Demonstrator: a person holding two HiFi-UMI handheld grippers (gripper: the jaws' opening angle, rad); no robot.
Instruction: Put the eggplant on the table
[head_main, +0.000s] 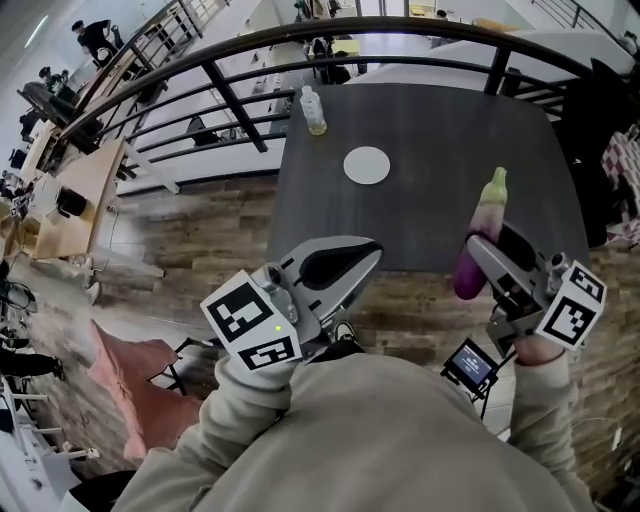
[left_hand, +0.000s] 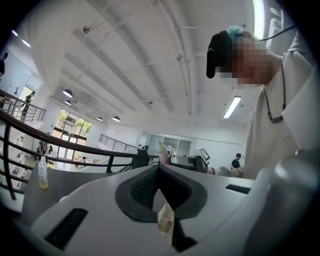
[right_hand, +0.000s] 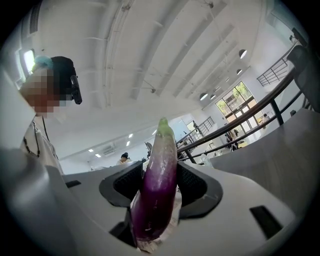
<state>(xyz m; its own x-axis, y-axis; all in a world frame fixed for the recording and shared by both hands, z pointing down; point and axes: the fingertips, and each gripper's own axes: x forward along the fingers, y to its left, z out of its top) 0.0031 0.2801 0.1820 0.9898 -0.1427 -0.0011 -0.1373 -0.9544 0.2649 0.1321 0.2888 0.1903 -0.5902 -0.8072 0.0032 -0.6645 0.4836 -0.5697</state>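
Note:
A long purple eggplant (head_main: 478, 236) with a pale green tip is held in my right gripper (head_main: 487, 252), whose jaws are shut on its lower half. In the right gripper view the eggplant (right_hand: 157, 182) stands between the two black pads, tip pointing away. It hangs over the near right edge of the dark grey table (head_main: 430, 130). My left gripper (head_main: 368, 254) is at the table's near edge, left of the eggplant, shut with nothing in it. In the left gripper view its jaws (left_hand: 158, 169) meet, and the eggplant's tip (left_hand: 160, 148) shows beyond them.
On the table lie a round white disc (head_main: 367, 165) and, at the far left corner, a clear bottle (head_main: 313, 110) with yellowish liquid. A dark curved railing (head_main: 230, 95) runs behind the table. A small screen (head_main: 471, 365) hangs by my right hand. The floor is wooden.

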